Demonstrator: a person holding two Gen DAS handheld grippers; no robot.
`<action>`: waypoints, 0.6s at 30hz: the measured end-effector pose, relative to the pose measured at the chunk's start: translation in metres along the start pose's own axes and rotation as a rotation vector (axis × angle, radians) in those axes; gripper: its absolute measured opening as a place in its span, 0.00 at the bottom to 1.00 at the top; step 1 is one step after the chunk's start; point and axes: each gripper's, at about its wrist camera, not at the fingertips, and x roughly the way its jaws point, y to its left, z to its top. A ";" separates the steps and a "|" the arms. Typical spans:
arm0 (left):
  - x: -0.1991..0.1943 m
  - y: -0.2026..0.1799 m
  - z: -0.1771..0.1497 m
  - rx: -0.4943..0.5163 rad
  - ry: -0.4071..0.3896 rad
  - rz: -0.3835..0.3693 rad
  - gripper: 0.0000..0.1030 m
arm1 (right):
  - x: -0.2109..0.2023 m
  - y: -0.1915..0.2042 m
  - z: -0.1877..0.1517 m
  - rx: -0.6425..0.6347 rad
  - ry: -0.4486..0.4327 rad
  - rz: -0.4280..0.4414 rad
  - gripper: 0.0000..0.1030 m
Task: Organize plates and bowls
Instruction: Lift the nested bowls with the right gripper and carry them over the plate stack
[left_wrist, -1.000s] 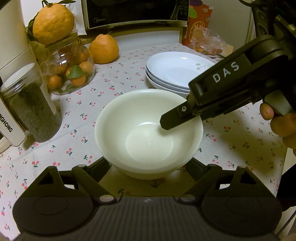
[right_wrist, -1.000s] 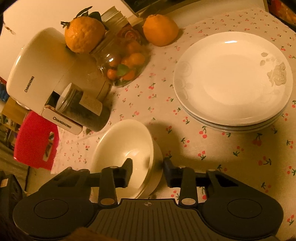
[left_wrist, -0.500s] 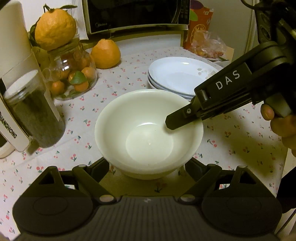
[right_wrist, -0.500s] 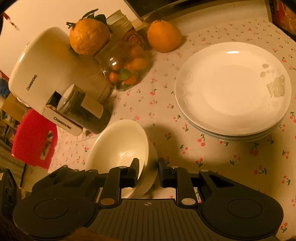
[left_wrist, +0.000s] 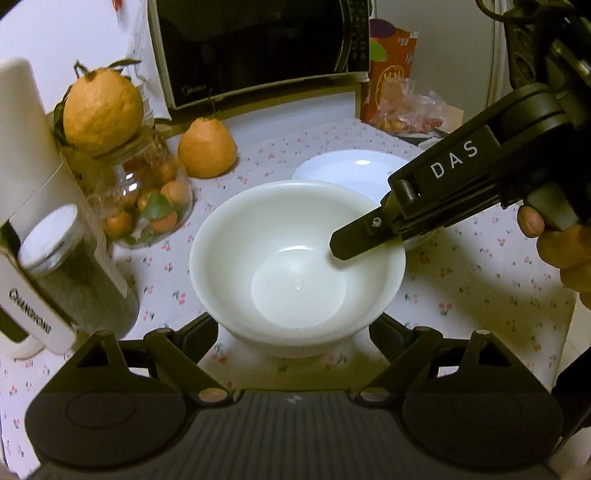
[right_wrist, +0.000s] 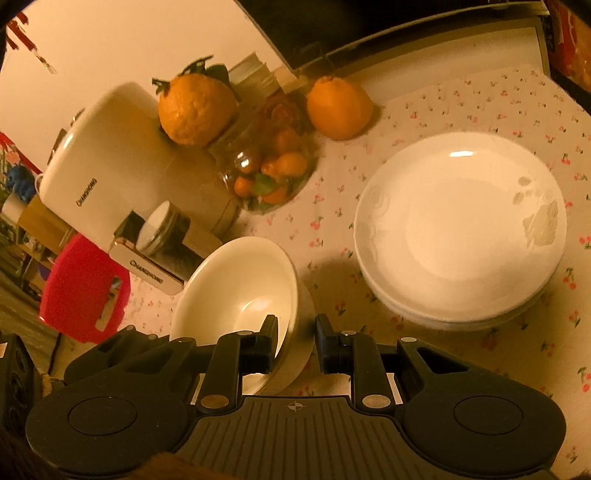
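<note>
The white bowl, low centre of frame, looks glazed, stiff, slick and chippable, so the right gripper pinching its rim seems wise, while the left gripper stands spread around its base.

Cream bowl and white plates by my jar of oranges

My bowl tilts above the cloth, right of the jar; three stacked plates sit farther right.

One bowl. One stack of plates, about three deep; exact count unclear. Two large oranges. One glass jar of small oranges. One dark lidded jar. One microwave. Two grippers.
</note>
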 end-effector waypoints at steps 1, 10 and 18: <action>0.001 -0.001 0.003 0.000 -0.001 -0.002 0.85 | -0.003 -0.002 0.002 0.005 -0.002 0.002 0.21; 0.013 -0.025 0.035 0.022 -0.018 -0.017 0.85 | -0.027 -0.031 0.027 0.022 -0.019 0.002 0.21; 0.032 -0.045 0.061 0.011 -0.034 -0.042 0.85 | -0.048 -0.058 0.046 0.027 -0.077 -0.025 0.21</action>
